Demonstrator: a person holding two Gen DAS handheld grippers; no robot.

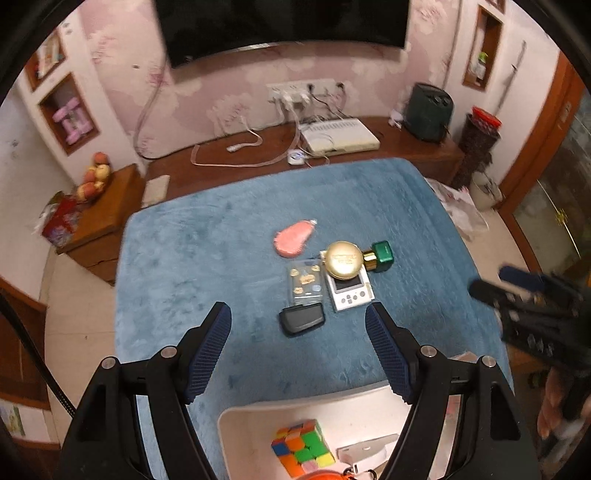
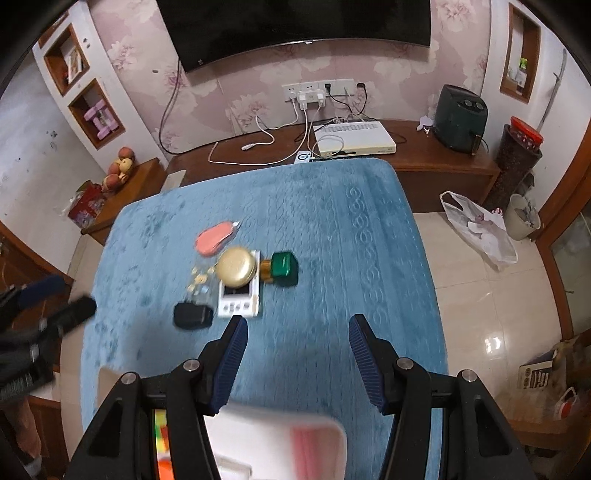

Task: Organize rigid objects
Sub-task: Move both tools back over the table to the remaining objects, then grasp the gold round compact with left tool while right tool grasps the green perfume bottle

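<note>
Left wrist view: both grippers (image 1: 298, 319) (image 2: 295, 330) gape empty; gold tin (image 1: 344, 259) overlaps handheld console (image 1: 351, 290).

A dark TV (image 2: 295, 26) hung on the floral-papered far wall. Below it ran a wooden cabinet (image 2: 424, 162) with a white set-top box (image 2: 354, 138), loose white cables (image 2: 266, 136) and a dark green appliance (image 2: 460, 118) at the far right. Fruit (image 2: 120, 168) sat piled on a side stand, far left. A white plastic bag (image 2: 480, 229) lay on the tiled floor, right.
</note>
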